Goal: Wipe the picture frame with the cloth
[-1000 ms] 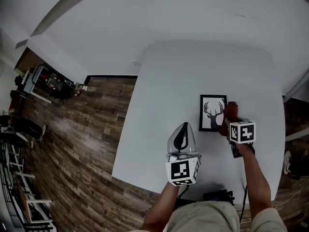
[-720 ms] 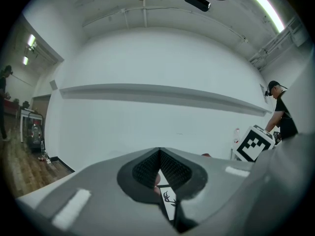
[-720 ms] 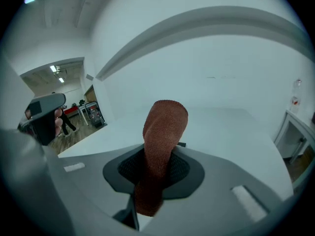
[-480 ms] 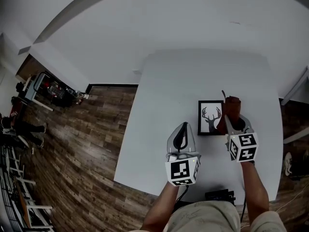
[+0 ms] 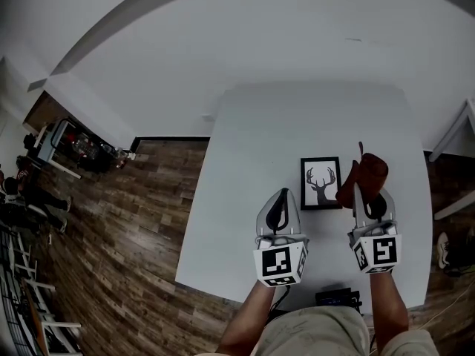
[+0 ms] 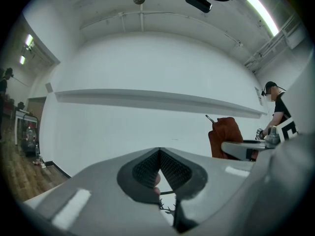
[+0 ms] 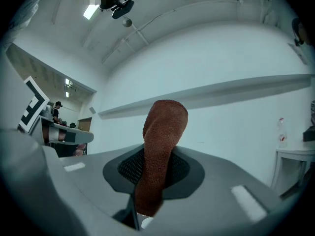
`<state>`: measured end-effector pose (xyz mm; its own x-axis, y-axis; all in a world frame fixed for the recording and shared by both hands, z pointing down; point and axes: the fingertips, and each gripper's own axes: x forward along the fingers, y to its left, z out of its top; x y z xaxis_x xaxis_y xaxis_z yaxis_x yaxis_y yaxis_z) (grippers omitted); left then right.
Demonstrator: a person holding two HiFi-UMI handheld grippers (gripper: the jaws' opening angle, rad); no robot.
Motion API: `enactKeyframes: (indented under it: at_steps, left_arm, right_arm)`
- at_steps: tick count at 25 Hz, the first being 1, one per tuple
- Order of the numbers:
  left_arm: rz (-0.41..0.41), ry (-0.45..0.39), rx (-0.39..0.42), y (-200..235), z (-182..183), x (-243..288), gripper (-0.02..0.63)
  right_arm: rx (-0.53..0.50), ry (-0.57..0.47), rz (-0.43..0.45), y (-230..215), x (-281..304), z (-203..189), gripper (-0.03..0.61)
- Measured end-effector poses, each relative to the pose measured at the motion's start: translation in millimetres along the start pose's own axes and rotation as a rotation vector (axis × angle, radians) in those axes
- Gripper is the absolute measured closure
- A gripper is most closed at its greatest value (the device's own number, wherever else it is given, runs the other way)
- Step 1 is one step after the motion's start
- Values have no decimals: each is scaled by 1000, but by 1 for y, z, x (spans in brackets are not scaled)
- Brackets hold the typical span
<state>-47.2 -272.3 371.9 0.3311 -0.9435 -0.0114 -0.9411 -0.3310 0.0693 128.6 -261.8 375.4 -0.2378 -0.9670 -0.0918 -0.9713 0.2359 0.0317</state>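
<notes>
The black picture frame (image 5: 321, 183) with a deer print lies flat on the white table (image 5: 245, 199). My right gripper (image 5: 367, 193) is shut on a rust-red cloth (image 5: 364, 173), which is held up just right of the frame's right edge. In the right gripper view the cloth (image 7: 162, 146) stands bunched up between the jaws. My left gripper (image 5: 283, 193) hovers near the frame's front left corner, shut with nothing in it. In the left gripper view a sliver of the frame (image 6: 166, 208) shows below the closed jaws, and the cloth (image 6: 224, 134) is at the right.
The table's left edge drops to a wooden floor (image 5: 126, 221). A black device (image 5: 334, 300) sits at the near table edge. A small white side table (image 7: 295, 156) with a bottle (image 7: 280, 129) stands to the right. A person (image 6: 275, 100) stands in the background.
My right gripper has carried the cloth off the frame's right side, rightward and back toward me. The left gripper has stayed put.
</notes>
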Motion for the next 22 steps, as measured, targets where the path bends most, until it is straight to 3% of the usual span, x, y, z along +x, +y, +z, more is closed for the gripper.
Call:
enactKeyframes:
  at_steps: [22]
  left_arm:
    - [-2,-36,28,3,3,-2,614]
  right_arm:
    - [-14,2,10,4,-4,-2,479]
